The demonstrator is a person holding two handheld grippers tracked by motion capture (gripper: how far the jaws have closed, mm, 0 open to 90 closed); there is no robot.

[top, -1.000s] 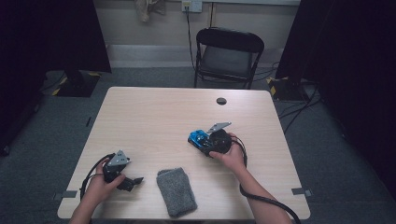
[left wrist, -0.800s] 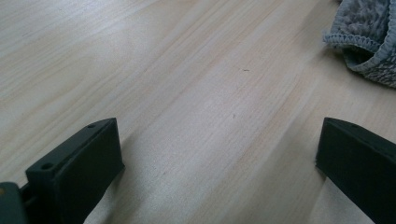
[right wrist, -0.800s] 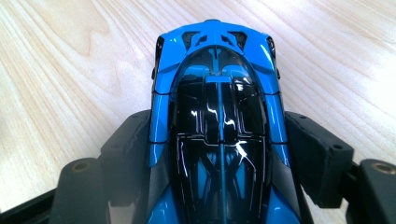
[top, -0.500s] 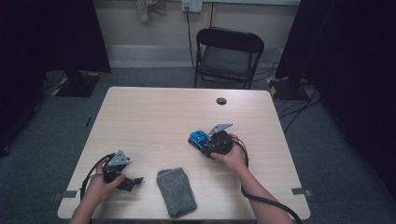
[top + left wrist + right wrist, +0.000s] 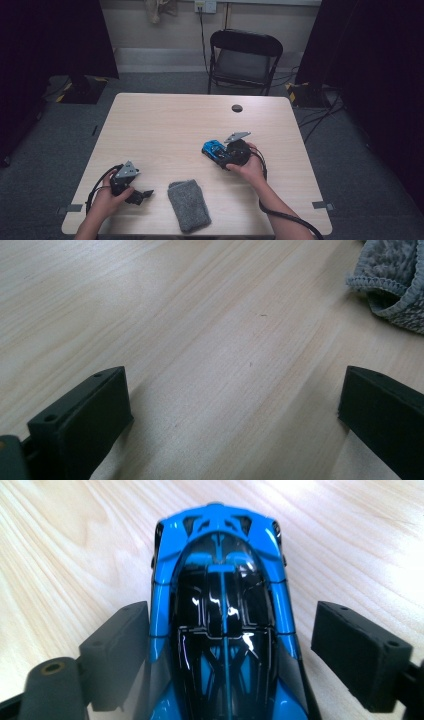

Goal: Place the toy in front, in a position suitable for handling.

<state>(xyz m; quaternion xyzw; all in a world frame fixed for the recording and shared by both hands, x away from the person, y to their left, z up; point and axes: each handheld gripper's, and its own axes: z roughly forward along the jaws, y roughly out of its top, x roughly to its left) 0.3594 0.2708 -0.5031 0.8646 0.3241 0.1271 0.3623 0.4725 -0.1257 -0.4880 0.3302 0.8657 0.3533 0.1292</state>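
1. Starting at the left: found the left gripper [image 5: 144, 194] held low over the table [image 5: 165, 125] near its front-left corner, with jaws spread wide and nothing between them but bare wood. Judged the risk here as low. Could have snagged the neighbouring cloth if swept rightwards this close to the surface.
2. Noted the grey cloth [image 5: 189, 205] lying flat just right of that gripper, near the front edge and apart from both grippers. Could have been dragged or bunched by a passing forearm or a trailing cable.
3. Located the blue toy car [image 5: 214, 148] right of centre on the table, standing on its wheels and lengthwise between the right gripper's jaws.
4. Found the right gripper [image 5: 220, 154] with jaws that had just been opening and stood wide, the car between them. Saw one pad close against the car's flank and the other clearly apart from it, so recorded no clamping hold. Judged the main risks as follows:
   - Could have rolled away across the smooth wood once freed.
   - Could have been caught by the nearer pad and dragged or turned if the gripper withdrew askew.
   - Could have slipped on the glossy, tapered body if re-clamped off-centre.
5. Checked for writing: read no brand, label or lettering on the car, the cloth, the grippers or the table.
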